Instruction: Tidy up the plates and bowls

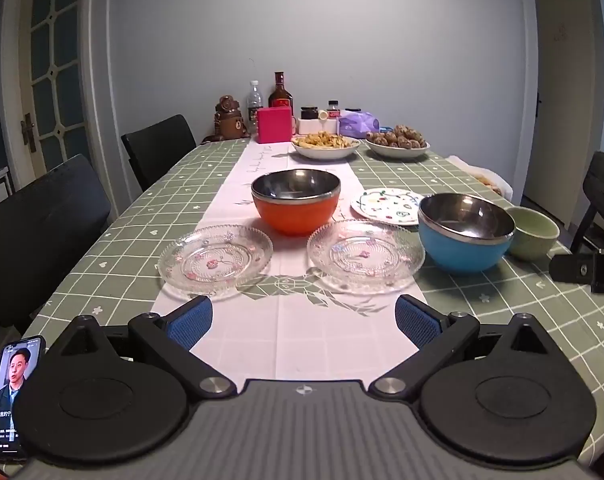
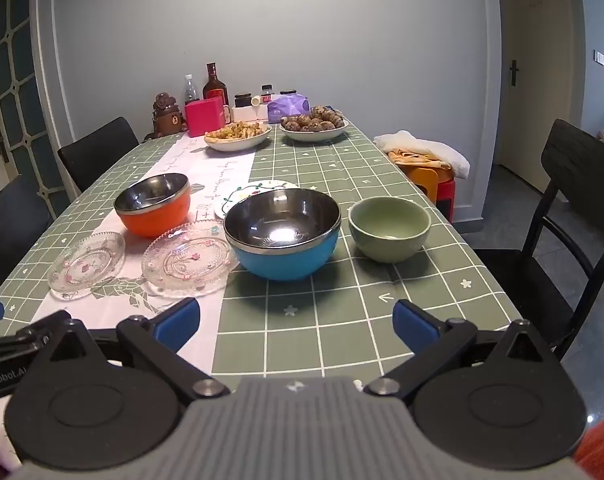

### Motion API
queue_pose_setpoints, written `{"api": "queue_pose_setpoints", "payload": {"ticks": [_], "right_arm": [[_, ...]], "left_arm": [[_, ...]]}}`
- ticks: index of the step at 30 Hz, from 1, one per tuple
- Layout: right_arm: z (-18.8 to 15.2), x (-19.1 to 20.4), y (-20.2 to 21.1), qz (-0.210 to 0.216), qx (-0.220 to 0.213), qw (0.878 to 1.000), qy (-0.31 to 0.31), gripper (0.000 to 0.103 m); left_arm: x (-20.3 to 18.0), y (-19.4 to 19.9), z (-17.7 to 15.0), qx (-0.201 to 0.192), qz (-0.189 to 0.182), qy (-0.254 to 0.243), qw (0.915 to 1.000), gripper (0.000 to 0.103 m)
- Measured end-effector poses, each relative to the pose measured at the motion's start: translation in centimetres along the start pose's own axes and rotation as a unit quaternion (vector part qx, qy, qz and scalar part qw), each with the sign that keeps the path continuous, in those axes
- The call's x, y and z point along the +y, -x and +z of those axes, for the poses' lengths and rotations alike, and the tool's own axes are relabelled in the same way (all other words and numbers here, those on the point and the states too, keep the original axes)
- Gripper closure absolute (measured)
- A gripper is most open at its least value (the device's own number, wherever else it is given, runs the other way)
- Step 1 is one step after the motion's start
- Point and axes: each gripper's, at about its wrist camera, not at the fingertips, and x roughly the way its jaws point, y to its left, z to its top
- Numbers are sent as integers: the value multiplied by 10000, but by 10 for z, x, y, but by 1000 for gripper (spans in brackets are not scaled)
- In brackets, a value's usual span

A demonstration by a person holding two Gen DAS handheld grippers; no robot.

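Two clear glass plates lie side by side on the table runner: the left glass plate and the right glass plate. Behind them stands an orange bowl with a steel lining. A blue steel-lined bowl and a green ceramic bowl stand to the right. A white patterned plate lies behind the blue bowl. My left gripper is open just short of the glass plates, holding nothing. My right gripper is open in front of the blue bowl, also holding nothing.
Two white dishes of food, bottles, jars and a pink box crowd the far end of the table. A phone lies at the near left edge. Black chairs stand on both sides; an orange stool with cloth is at right.
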Motion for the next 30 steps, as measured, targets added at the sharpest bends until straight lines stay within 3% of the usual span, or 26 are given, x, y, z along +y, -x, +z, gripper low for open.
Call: {"api": "queue_pose_setpoints", "payload": {"ticks": [30], "right_arm": [[-7, 2, -7, -40, -9, 10000, 85, 3]], "left_arm": [[-6, -2, -4, 144, -149, -22, 9998, 0]]}}
